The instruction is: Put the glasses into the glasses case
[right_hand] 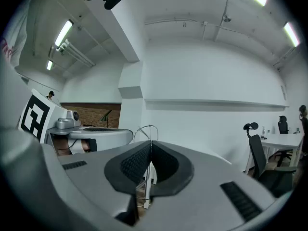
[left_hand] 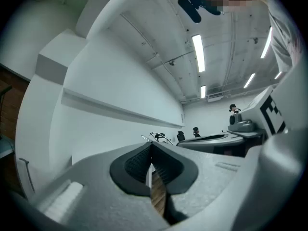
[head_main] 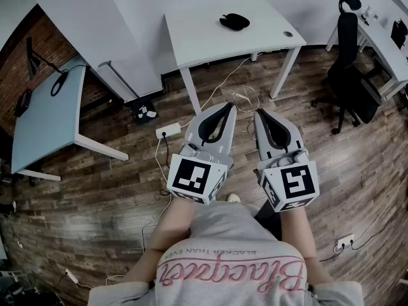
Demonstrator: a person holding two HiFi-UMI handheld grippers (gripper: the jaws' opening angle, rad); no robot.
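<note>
You hold both grippers side by side, close to your body, above a wood floor (head_main: 115,190). The left gripper (head_main: 227,107) and right gripper (head_main: 261,113) each have their jaws pressed together, pinching nothing. A dark case (head_main: 234,21) lies on the white tabletop (head_main: 204,40) ahead, well apart from both.

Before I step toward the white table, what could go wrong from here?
1. Loose cables and a power strip lie on the floor between you and the white table: a trip hazard.
2. Left claw and right claw are both shut and empty; they must open before any grasp.
3. Only one dark object shows on the table, too small to identify.
</note>
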